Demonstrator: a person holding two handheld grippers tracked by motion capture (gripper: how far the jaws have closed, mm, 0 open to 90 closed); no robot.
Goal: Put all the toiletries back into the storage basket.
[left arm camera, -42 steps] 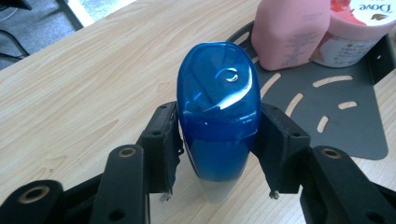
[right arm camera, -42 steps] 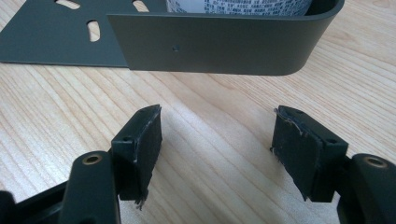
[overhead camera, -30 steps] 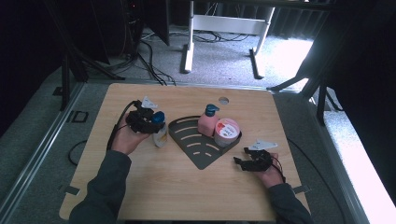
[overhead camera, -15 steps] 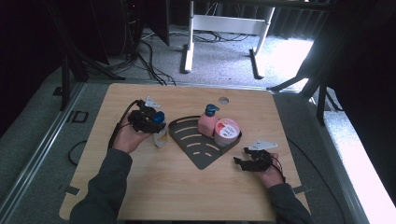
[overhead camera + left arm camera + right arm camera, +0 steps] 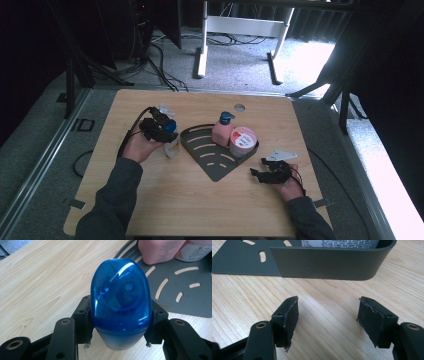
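In the left gripper view, my left gripper (image 5: pixel 120 318) is shut on a bottle with a glossy blue cap (image 5: pixel 121 300), its pads pressed on both sides just below the cap. The high view shows this pale-bodied bottle (image 5: pixel 172 146) upright on the table, just left of the dark grey corner tray (image 5: pixel 216 161), with my left gripper (image 5: pixel 169 134) around it. A pink pump bottle (image 5: pixel 221 131) and a pink-lidded jar (image 5: pixel 243 141) stand in the tray. My right gripper (image 5: pixel 256 174) rests open on the table right of the tray, and nothing lies between its pads (image 5: pixel 288 315). It faces the tray's curved wall (image 5: pixel 324 263).
The wooden table (image 5: pixel 200 210) has a round hole (image 5: pixel 239 107) near its far edge. Cables trail from both grippers. Beyond the table are a carpeted floor, cables and a white stand's legs (image 5: pixel 235 30).
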